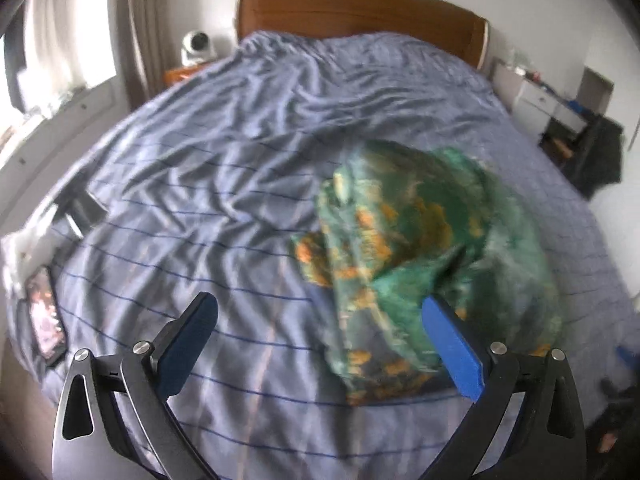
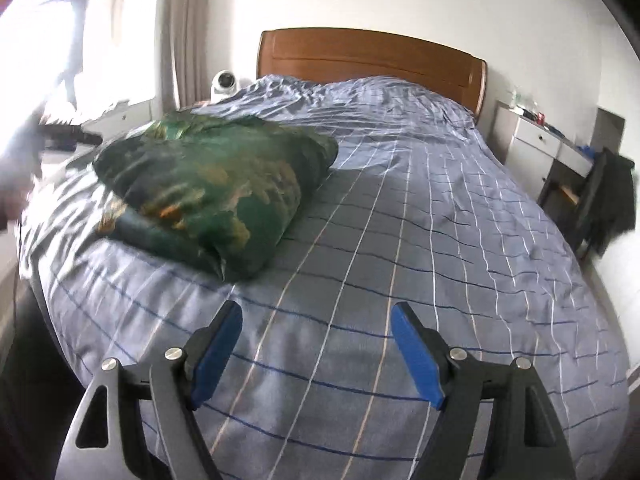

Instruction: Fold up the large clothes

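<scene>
Left wrist view: left gripper [image 1: 320,328] has its jaws spread wide, nothing between the blue pads, hovering over the bed [image 1: 224,168] with its wrinkled blue-grey striped cover. Green garment [image 1: 420,264], dark green with orange-yellow print, lies bunched in a folded lump on the cover, ahead and to the right of this claw; its near edge sits just beside and partly behind the right-hand blue pad, though motion blur makes contact impossible to judge. Left-hand pad is over bare cover, well apart from the cloth. Wooden headboard [image 1: 360,8] at far end, white round device [image 1: 197,45] on the nightstand to the left of it, white drawer unit [image 1: 536,100] at far right, a phone [image 1: 46,316] lying flat at the left edge of the bed. Right wrist view: right gripper [image 2: 316,344] also gapes wide and holds nothing, pads above the near part of the bed [image 2: 440,208]. Green garment [image 2: 216,184] lies ahead and to the left of this claw, well apart from both pads, a thick rounded bundle resting on the cover near the left side of the bed. Headboard [image 2: 372,56], white device [image 2: 225,83] and drawer unit [image 2: 536,144] show again; dark clothing [image 2: 616,196] hangs at far right.
</scene>
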Demonstrator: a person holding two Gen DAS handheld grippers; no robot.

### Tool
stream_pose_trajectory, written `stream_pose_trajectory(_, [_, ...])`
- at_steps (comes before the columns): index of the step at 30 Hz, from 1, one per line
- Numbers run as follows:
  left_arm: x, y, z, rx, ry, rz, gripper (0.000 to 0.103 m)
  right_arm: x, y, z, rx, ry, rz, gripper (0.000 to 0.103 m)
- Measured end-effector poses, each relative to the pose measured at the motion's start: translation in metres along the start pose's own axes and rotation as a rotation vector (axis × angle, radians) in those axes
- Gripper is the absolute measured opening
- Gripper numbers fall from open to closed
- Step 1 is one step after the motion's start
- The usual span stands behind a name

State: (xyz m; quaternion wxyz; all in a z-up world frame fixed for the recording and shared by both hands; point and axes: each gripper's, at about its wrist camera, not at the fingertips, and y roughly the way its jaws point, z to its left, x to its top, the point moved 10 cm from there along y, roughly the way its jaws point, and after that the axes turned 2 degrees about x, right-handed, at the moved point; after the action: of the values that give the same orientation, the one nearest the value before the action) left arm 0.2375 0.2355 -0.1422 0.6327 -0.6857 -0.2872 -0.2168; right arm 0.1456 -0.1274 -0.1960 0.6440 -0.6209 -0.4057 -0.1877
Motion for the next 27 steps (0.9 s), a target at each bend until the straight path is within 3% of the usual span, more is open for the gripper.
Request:
stream_pose_trajectory(4, [0.027,-0.014,-0.023,-0.239,-0.103,-0.025,0.102,-0.006,0.009,0.007,0.043,0.01,0.05,0.078])
stream_pose_trajectory(7, [0.049,0.008,-0.044,-0.308,-0.09,0.029,0.102,-0.003,0.01,0.012,0.076,0.025,0.052,0.079])
stream_pose_trajectory(10, [0.044,0.054,-0.056,-0.26,-0.037,0.134,0.102,0.005,0.013,0.018,0.139,0.047,0.065,0.078])
stream_pose_trajectory(13, [0.013,0.107,-0.047,-0.199,-0.048,0.284,0.102,0.021,0.015,0.019,0.194,0.074,0.06,0.079])
stream_pose_trajectory(15, [-0.009,0.13,-0.038,-0.224,-0.089,0.346,0.103,0.04,0.016,0.015,0.24,0.104,0.046,0.078])
stream_pose_trajectory(18, [-0.019,0.142,-0.032,-0.314,-0.174,0.376,0.103,0.062,0.026,0.004,0.298,0.155,0.049,0.078])
stream_pose_trajectory(21, [-0.022,0.147,-0.034,-0.341,-0.169,0.4,0.103,0.082,0.052,-0.006,0.412,0.236,0.073,0.078])
stream_pose_trajectory(25, [-0.021,0.158,-0.036,-0.385,-0.166,0.432,0.103,0.094,0.117,-0.002,0.587,0.338,0.181,0.079])
stream_pose_trajectory(27, [-0.018,0.164,-0.034,-0.406,-0.171,0.438,0.103,0.097,0.143,0.004,0.639,0.377,0.189,0.079])
